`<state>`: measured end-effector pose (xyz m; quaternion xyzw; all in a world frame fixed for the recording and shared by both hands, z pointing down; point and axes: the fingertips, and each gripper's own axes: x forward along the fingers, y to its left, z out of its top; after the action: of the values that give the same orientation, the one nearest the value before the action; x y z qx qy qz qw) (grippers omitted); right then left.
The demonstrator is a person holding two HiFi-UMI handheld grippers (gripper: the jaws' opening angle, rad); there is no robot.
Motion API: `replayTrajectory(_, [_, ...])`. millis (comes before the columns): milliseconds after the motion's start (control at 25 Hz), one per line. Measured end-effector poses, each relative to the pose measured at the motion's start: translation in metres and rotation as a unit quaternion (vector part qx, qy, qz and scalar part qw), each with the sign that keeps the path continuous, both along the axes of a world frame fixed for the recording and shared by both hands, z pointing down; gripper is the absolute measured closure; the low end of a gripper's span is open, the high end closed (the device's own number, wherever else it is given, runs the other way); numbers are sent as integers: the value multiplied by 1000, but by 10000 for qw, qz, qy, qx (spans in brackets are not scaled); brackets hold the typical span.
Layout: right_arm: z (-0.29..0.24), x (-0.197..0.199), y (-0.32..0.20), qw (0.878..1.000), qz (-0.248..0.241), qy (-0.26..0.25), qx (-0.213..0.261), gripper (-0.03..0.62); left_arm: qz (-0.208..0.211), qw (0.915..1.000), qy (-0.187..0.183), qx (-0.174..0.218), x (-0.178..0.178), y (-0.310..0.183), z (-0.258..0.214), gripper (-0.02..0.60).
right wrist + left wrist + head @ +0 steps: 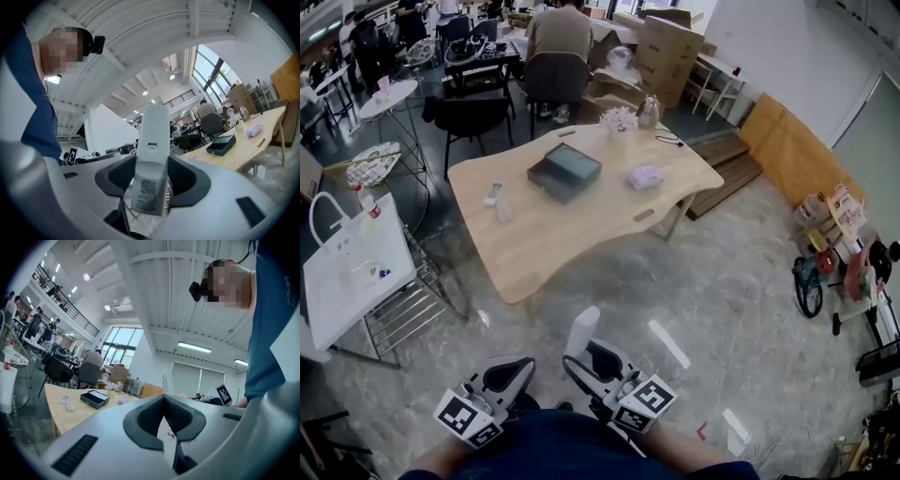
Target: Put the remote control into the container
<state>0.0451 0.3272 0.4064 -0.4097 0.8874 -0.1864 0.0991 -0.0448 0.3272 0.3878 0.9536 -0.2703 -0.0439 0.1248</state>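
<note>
While we stand well apart from the counter [572, 230], our right gripper [151, 180] has its jaws clamped on the lower end of the white remote control [153, 136]. It looks light, stiff and smooth, so it may pivot; a mid-body hold seems steadier. Our left gripper [164, 411] has its jaws together, empty. The dark container [565, 171] sits open on the counter.

Grey marbled floor [722, 281], pale wooden table [572, 234], black chairs [473, 117], cardboard boxes [666, 47], white wall [769, 37], tall windows [119, 341]
</note>
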Motion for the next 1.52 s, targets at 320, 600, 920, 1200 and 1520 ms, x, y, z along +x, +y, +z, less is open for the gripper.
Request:
replayTrajectory(320, [10, 10, -44, 9999, 92, 98, -51, 368, 160, 9997, -48, 164, 10, -45, 2, 577])
replayTrajectory(600, [13, 4, -112, 9994, 278, 199, -27, 370, 509, 9984, -25, 231, 13, -116, 5, 574])
replayTrajectory(920, [15, -25, -214, 9985, 487, 247, -97, 370, 827, 9957, 74, 405, -11, -226, -5, 572])
replayTrajectory(1200, [7, -59, -293, 9977, 595, 322, -55, 370, 1041, 9938, 32, 393, -41, -301, -4, 572])
replayTrajectory(1520, [9, -65, -343, 9975, 590, 380, -110, 372, 978, 9938, 29, 520, -55, -343, -5, 572])
